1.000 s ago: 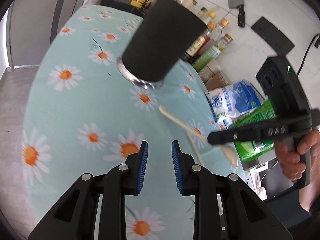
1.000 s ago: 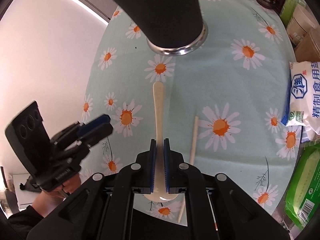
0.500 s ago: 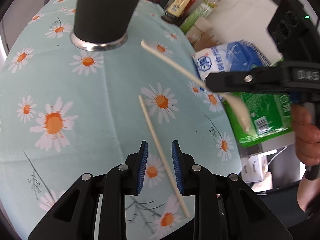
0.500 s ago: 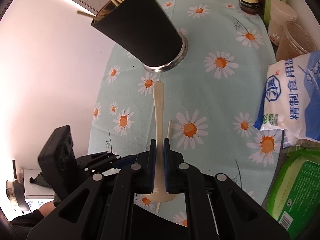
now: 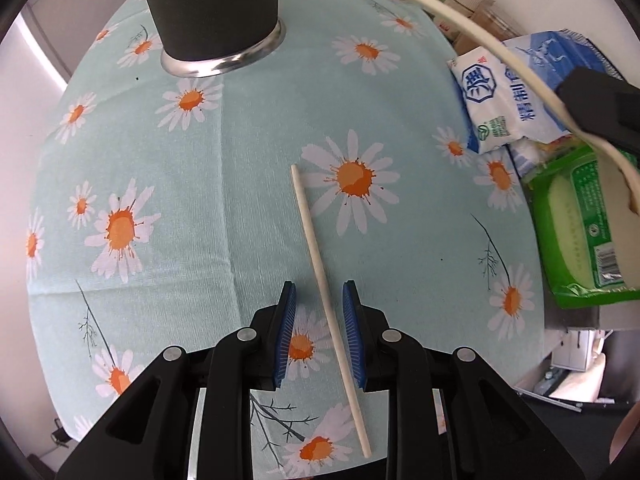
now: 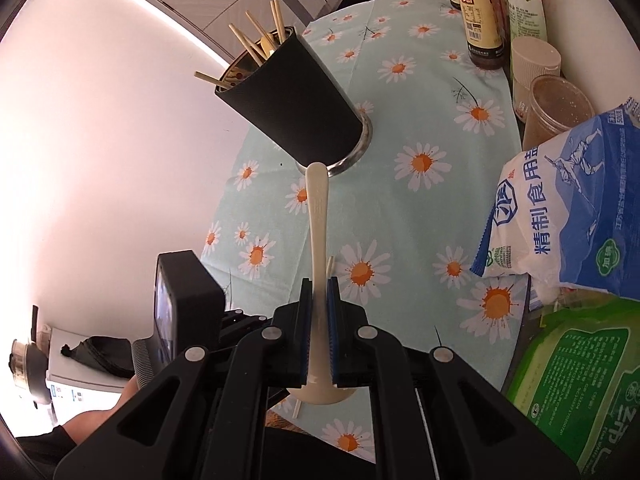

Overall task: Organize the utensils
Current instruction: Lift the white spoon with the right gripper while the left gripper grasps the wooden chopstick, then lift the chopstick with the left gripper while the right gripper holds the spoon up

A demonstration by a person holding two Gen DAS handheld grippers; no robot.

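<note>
Spoon [image 6: 318, 216], handle toward holder [image 6: 292, 104], clamped in right jaws; left jaws closing around flat chopstick [image 5: 326, 276].

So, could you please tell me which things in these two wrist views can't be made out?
- Holder, left wrist view: the top edge cuts off its rim, so its contents are hidden.
- Spoon bowl, right wrist view: mostly behind the right gripper.
- Chopstick, right wrist view: only slivers show past the spoon and gripper.
- Left gripper, right wrist view: fingertips hidden behind the right gripper's body.
- Bottle labels: too small to read.
</note>
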